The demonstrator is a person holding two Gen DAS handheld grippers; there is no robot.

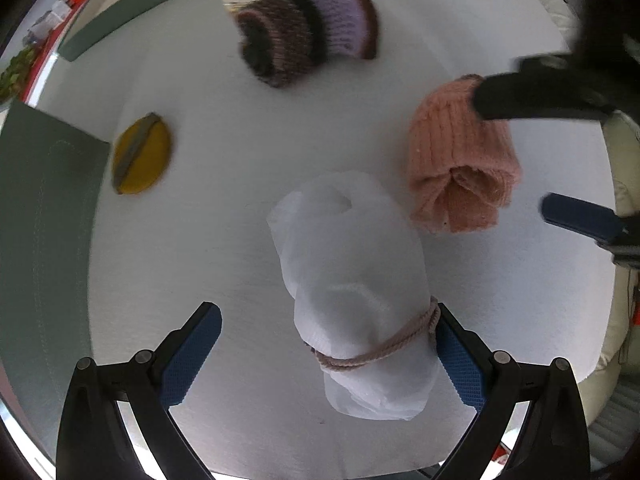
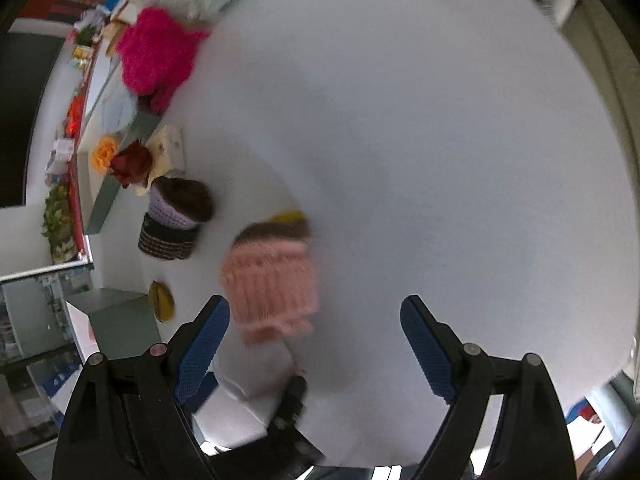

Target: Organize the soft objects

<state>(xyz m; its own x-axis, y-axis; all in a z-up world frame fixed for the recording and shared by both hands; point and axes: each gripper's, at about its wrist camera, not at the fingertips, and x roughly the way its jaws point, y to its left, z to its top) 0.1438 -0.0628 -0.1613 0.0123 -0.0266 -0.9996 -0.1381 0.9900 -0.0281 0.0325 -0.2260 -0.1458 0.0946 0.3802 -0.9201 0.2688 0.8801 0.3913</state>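
While both claws sit released, left claw (image 1: 328, 352) straddles white pouch (image 1: 352, 300); right claw (image 2: 316, 344) nears pink beanie (image 2: 272, 280).

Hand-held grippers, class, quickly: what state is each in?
Left hand-held gripper: open, around the white pouch, not clamped.
Right hand-held gripper: open, holding nothing.

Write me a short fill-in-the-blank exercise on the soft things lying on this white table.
1. The cord tied around the white pouch is ____ in colour.
2. The white pouch lies between the fingers of the ____ gripper.
3. The hat next to the white pouch is ____.
4. The fingers of the right gripper stand ____.

Missing words: pink; left; pink; open
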